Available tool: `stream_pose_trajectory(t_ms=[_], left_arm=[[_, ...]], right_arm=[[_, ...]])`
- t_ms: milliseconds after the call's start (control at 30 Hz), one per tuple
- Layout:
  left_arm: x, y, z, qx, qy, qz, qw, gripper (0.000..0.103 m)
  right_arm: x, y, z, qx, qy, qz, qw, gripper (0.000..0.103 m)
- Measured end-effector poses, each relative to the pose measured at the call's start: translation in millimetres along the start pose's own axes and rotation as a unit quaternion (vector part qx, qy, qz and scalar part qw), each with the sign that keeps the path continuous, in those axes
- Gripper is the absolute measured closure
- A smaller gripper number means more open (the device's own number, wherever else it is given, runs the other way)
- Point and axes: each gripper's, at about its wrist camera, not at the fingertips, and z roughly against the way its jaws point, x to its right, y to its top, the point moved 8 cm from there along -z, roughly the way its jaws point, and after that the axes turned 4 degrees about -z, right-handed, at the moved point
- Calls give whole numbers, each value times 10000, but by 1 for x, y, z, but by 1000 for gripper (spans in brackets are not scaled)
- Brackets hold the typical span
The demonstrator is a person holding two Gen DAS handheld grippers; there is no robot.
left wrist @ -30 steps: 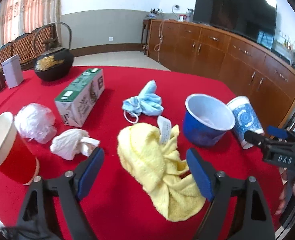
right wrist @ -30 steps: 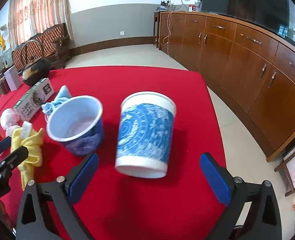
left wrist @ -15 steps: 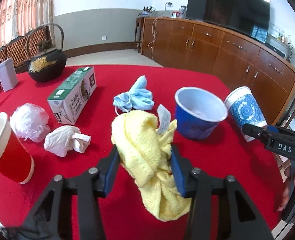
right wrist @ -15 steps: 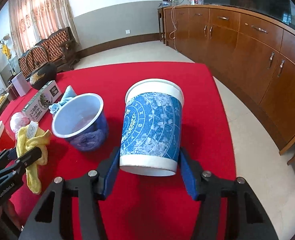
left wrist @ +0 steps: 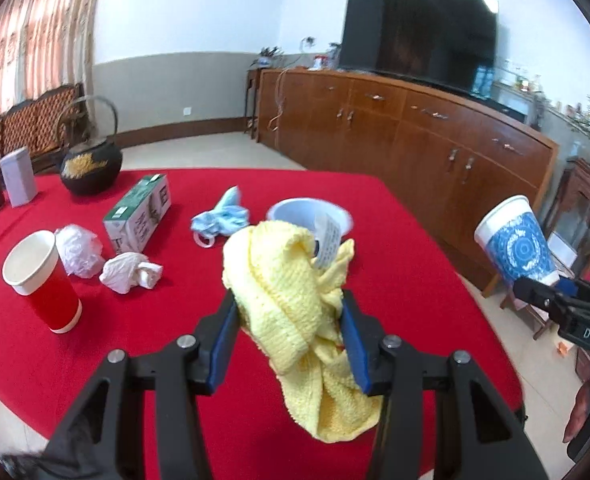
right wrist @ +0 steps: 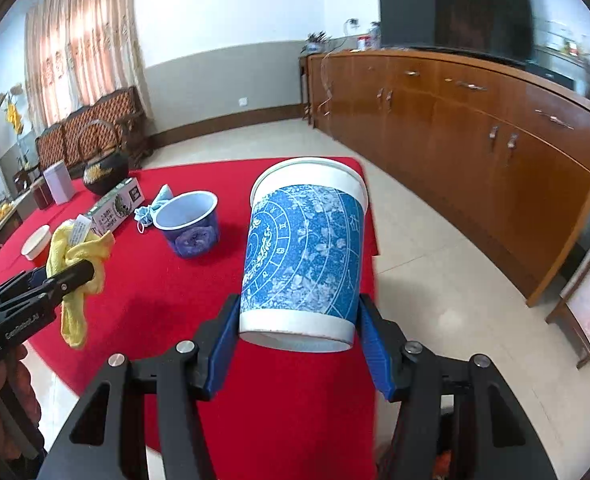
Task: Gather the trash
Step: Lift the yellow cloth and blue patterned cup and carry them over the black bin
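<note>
yellow cloth (left wrist: 291, 312) pinched in left gripper (left wrist: 291, 344) jaws, lifted off red surface (left wrist: 175, 344) | blue patterned cup (right wrist: 303, 256) clamped in right gripper (right wrist: 299, 344) jaws, raised past the edge | left: red cup (left wrist: 43, 280), tissue wads (left wrist: 131, 272), mask (left wrist: 221, 222), blue bowl (right wrist: 189, 226); no bin seen

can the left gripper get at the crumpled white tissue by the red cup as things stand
Probably not yet. The left gripper is shut on the yellow cloth, so its jaws are full. The path itself looks free: the crumpled white tissue lies in the open on the red tablecloth, beside the red cup.
</note>
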Motion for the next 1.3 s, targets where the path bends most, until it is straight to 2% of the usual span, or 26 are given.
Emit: stream_pose_trajectory(t_ms=[300, 633, 933, 1300], left_arm=[[57, -12, 36, 77, -417, -287, 9987, 53], [117, -27, 56, 36, -810, -688, 9943, 53], [171, -39, 58, -35, -1132, -1003, 9885, 53], [245, -63, 49, -272, -1570, -1299, 9786, 53]], right_arm=[[38, -40, 76, 105, -389, -98, 9991, 44], [91, -75, 132, 164, -764, -418, 9961, 44], [132, -101, 153, 142, -967, -626, 9932, 44], [185, -139, 152, -92, -1170, -861, 9894, 44]])
